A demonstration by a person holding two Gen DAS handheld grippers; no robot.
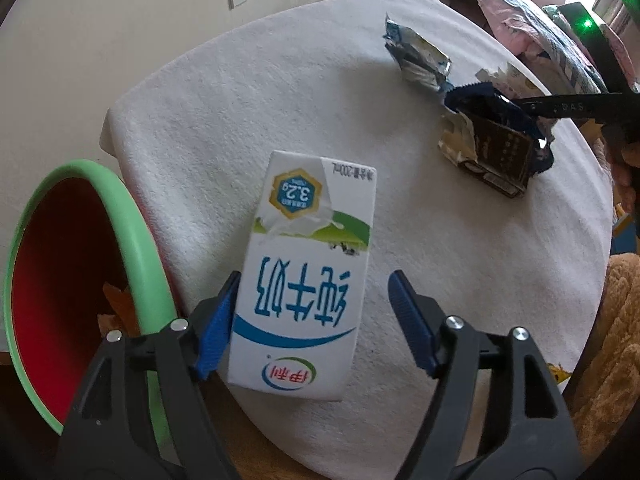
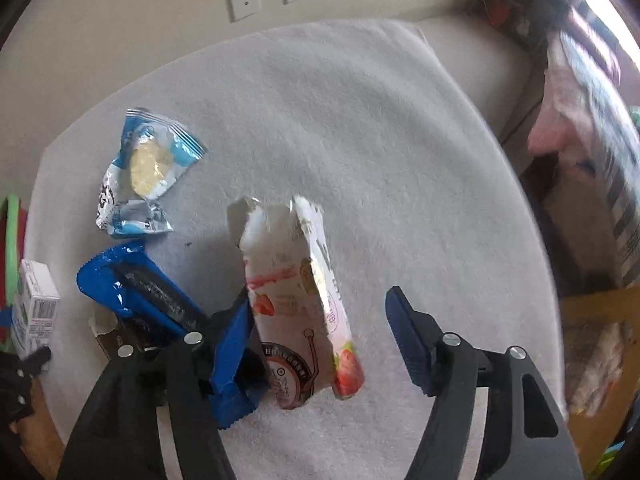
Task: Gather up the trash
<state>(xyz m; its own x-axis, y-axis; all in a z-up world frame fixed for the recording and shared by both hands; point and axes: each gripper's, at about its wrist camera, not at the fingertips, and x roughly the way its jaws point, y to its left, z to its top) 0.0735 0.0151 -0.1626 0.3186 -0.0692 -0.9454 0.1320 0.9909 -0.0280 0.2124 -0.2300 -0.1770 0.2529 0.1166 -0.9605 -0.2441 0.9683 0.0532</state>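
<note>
A white milk carton [image 1: 308,280] with blue lettering rests on the white cloth [image 1: 280,100] near the table's left edge. My left gripper [image 1: 316,284] straddles it, open: the left pad touches its side and the right pad stands apart. In the right wrist view a torn pink-and-white strawberry wrapper [image 2: 296,300] stands up between the fingers of my right gripper [image 2: 320,296], which is open; the left pad is at the wrapper's edge and the right pad is well clear. A blue wrapper [image 2: 132,292] and a pale blue snack wrapper [image 2: 148,168] lie to the left.
A red bin with a green rim [image 1: 132,240] stands just off the table's left edge, with orange scraps inside. A dark brown torn box [image 1: 500,156] and a crumpled silver wrapper [image 1: 420,56] lie at the far right. The wall [image 1: 120,20] is behind and bedding [image 2: 592,140] to the right.
</note>
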